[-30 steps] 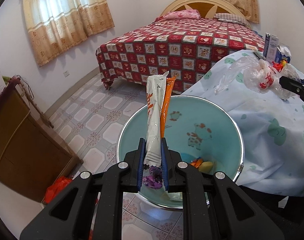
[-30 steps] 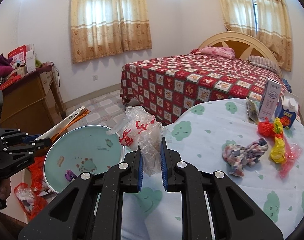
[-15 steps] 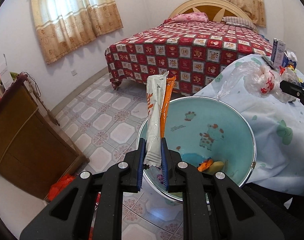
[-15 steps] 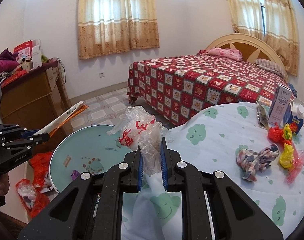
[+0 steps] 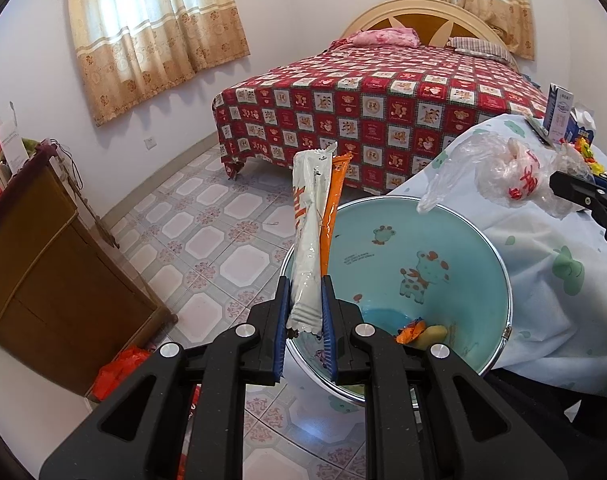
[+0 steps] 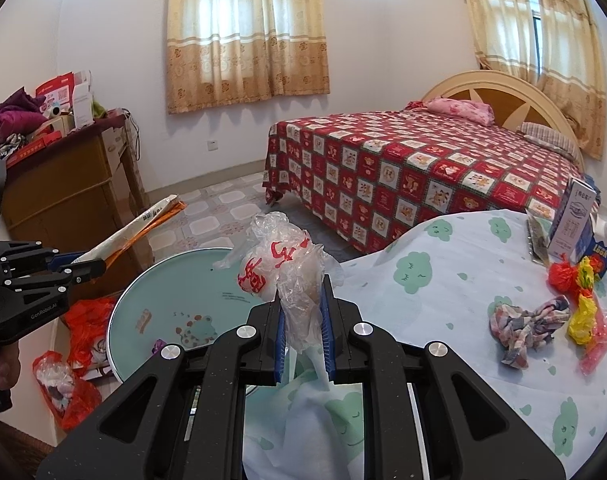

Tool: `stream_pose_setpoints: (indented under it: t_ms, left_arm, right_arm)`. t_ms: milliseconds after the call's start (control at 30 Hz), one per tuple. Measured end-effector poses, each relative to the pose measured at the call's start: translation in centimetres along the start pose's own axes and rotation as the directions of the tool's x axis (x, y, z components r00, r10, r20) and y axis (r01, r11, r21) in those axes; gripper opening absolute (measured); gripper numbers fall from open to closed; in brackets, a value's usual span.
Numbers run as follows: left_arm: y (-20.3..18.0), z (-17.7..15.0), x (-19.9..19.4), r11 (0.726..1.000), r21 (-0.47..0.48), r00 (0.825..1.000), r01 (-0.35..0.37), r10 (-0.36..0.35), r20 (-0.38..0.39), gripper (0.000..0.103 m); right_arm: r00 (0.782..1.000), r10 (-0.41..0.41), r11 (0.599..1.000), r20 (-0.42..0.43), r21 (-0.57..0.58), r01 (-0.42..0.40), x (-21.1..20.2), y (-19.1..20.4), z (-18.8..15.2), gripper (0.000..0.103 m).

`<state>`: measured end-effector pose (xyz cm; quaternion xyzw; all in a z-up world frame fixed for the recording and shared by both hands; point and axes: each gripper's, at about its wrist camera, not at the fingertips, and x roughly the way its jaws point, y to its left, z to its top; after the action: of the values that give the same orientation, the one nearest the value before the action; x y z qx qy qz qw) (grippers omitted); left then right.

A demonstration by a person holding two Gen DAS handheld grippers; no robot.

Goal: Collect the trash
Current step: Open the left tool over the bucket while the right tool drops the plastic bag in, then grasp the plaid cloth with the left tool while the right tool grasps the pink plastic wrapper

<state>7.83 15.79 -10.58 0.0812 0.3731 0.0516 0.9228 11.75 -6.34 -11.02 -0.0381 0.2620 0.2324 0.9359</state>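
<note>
My left gripper [image 5: 306, 312] is shut on two long snack wrappers [image 5: 312, 232], one white and one orange, which stand up over the near rim of a light blue cartoon-print basin [image 5: 455, 248]. Orange and yellow scraps [image 5: 421, 330] lie at the basin's bottom. My right gripper [image 6: 302, 316] is shut on a crumpled clear plastic bag [image 6: 287, 264] with red print, held above the table's edge beside the basin [image 6: 175, 292]. In the right wrist view the left gripper [image 6: 91, 268] holds the wrappers [image 6: 139, 228] at the left.
A table with a pale blue cloud-print cloth [image 6: 443, 280] carries a crumpled cloth [image 6: 527, 322], red and yellow bags [image 6: 579, 292] and cartons [image 6: 575, 220]. A bed [image 6: 423, 168] stands behind. A wooden cabinet [image 5: 43, 256] is at the left, red bags [image 6: 75, 360] on the floor.
The basin and table have drifted rightward in the left wrist view. The right gripper with its bag has shifted slightly towards the basin. Both grips stay the same.
</note>
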Motion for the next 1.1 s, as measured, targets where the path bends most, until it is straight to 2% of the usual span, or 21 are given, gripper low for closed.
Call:
stream_pose_setpoints:
  t_ms: [233,333,367,433,500,600,667,700,800,1000,1100]
  left_arm:
    - [-0.3,0.0,0.0,1.000,0.001,1.000,0.005,-0.005,0.001,0.016]
    - [-0.6,0.1,-0.2,1.000,0.005,1.000,0.021,-0.021,0.005,0.020]
    - [-0.7,0.2,-0.3,1.000,0.008,1.000,0.025,-0.025,0.006,0.025]
    - [-1.2,0.2,-0.4,0.999,0.015,0.999,0.042,-0.042,0.008,0.028]
    - [-1.6,0.1,-0.4,0.998,0.025,0.999,0.049,-0.049,0.006,0.035]
    - [-1.9,-0.1,-0.3,0.998,0.031,0.999,0.050,-0.050,0.004,0.046]
    - [-2.2,-0.2,-0.2,0.998,0.038,0.999,0.049,-0.050,0.001,0.050]
    - [-2.1,-0.2,-0.1,0.998,0.037,0.999,0.049,-0.049,0.001,0.056]
    - [-2.2,-0.2,-0.1,0.998,0.039,0.999,0.042,-0.042,0.004,0.064]
    - [-2.7,-0.7,0.7,0.998,0.041,0.999,0.040,-0.039,-0.022,0.068]
    - [-3.5,-1.1,1.2,0.998,0.052,0.998,0.047,-0.045,-0.047,0.068]
  right_arm:
    - [1.000,0.013,1.000,-0.005,-0.014,-0.013,0.2,0.6,0.0,0.016]
    - [0.999,0.033,0.999,-0.018,-0.019,-0.033,0.5,1.0,0.0,0.017]
    - [0.999,0.046,0.999,-0.022,-0.023,-0.047,0.6,1.1,-0.1,0.018]
    - [0.998,0.058,0.998,-0.021,-0.028,-0.058,0.7,1.4,-0.1,0.024]
    - [0.998,0.063,0.997,-0.022,-0.032,-0.064,0.7,1.7,-0.2,0.041]
    - [0.998,0.062,0.997,-0.025,-0.040,-0.063,0.7,2.0,-0.5,0.044]
    - [0.998,0.054,0.998,-0.022,-0.034,-0.055,0.5,1.8,-0.6,0.046]
    - [0.998,0.052,0.998,-0.021,-0.031,-0.053,0.5,1.8,-0.6,0.049]
    - [0.999,0.033,0.999,-0.016,-0.014,-0.033,0.0,1.1,-0.9,0.052]
    - [0.999,-0.029,1.000,-0.020,0.008,0.029,-1.3,-0.8,-1.9,0.056]
    - [0.995,-0.098,0.994,-0.026,0.040,0.099,-2.7,-3.5,-3.1,0.057]
